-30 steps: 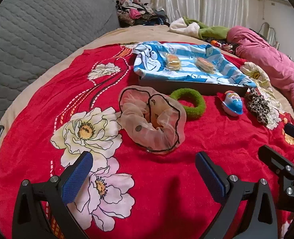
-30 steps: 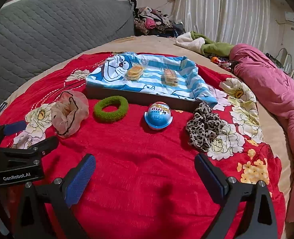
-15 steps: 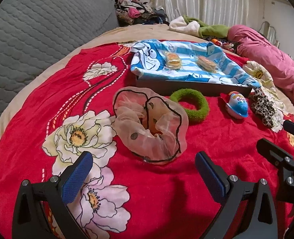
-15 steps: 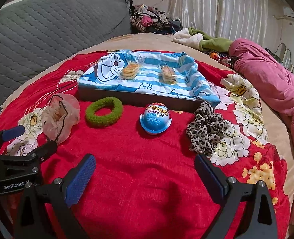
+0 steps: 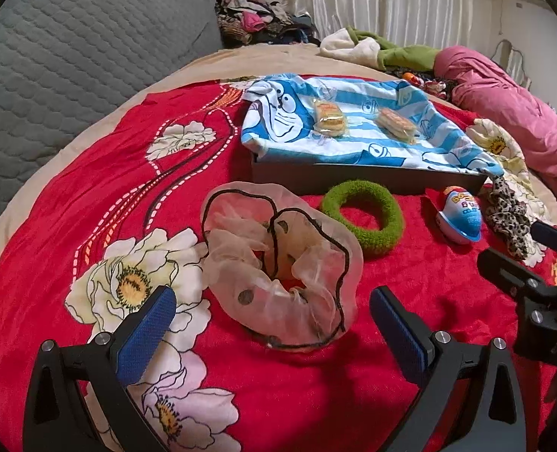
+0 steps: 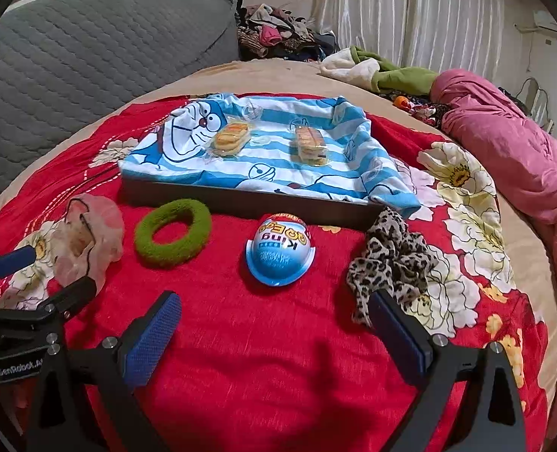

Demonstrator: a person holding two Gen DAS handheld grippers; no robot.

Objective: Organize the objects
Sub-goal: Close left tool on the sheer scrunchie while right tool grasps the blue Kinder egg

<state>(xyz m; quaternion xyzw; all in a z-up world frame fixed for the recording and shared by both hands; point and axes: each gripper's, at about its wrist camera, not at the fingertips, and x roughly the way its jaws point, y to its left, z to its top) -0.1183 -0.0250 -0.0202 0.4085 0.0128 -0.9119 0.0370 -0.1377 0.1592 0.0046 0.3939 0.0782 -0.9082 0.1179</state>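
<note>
Change: over the last second your left gripper point(image 5: 271, 324) has come forward, and the sheer pink scrunchie point(image 5: 278, 263) now looms larger and sits lower in the left wrist view; your right gripper point(image 6: 274, 324) has likewise closed on the blue-and-white toy egg point(image 6: 280, 250).
Meaning: you look to be lining up two picks at once; nothing loose has gone into the tray point(image 6: 241, 197) yet, so the sorting seems barely begun.
Left jaws: spread wide, holding nothing.
Right jaws: spread wide, holding nothing.
Scrunchie vs left jaws: at 12 o'clock, its near edge just reaching between the blue pads point(image 5: 146, 333), not yet touched by either.
Egg vs right jaws: at 12 o'clock, ahead of the tips and apart from them.
Neighbours: green ring scrunchie point(image 6: 173, 237) lies at 10 o'clock of the right jaws; leopard scrunchie point(image 6: 391, 263) at 2 o'clock, its hem behind the right pad, whether touching I cannot tell.
Tray: beyond the row at 12 o'clock on the bed point(image 6: 241, 339), lined with a striped cartoon cloth point(image 6: 263, 150) bearing two wrapped snacks point(image 6: 229, 141).
</note>
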